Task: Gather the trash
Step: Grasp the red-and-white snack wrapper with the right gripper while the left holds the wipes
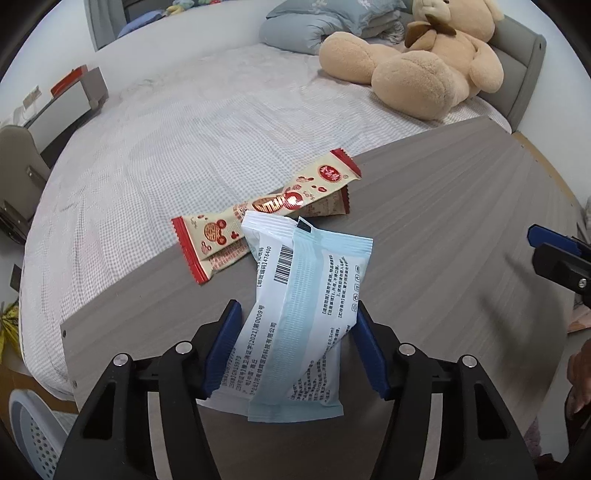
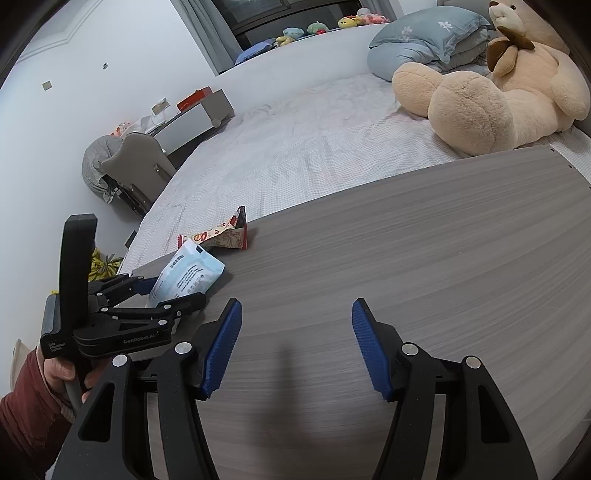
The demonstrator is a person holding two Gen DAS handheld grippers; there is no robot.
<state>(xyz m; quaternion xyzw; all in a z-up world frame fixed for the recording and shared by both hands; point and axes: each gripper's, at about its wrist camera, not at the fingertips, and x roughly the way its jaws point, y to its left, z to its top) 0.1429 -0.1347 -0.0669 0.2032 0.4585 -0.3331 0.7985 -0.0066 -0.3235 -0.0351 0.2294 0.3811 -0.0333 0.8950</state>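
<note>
A white and light-blue packet (image 1: 295,314) lies between the blue pads of my left gripper (image 1: 297,317); the jaws stand wide around it, touching its sides at most lightly. A cream and red snack wrapper (image 1: 266,210) lies just beyond it on the grey wooden table (image 1: 461,221), near the far edge. In the right wrist view my right gripper (image 2: 295,317) is open and empty over bare table, with the left gripper (image 2: 162,295), the packet (image 2: 190,275) and the wrapper (image 2: 221,236) to its left.
A bed with a checked sheet (image 1: 184,140) lies beyond the table, with a large teddy bear (image 1: 424,62) and blue pillows (image 1: 314,22). A white perforated bin (image 1: 33,432) sits below the table's left corner. A grey chair (image 2: 136,162) stands at left.
</note>
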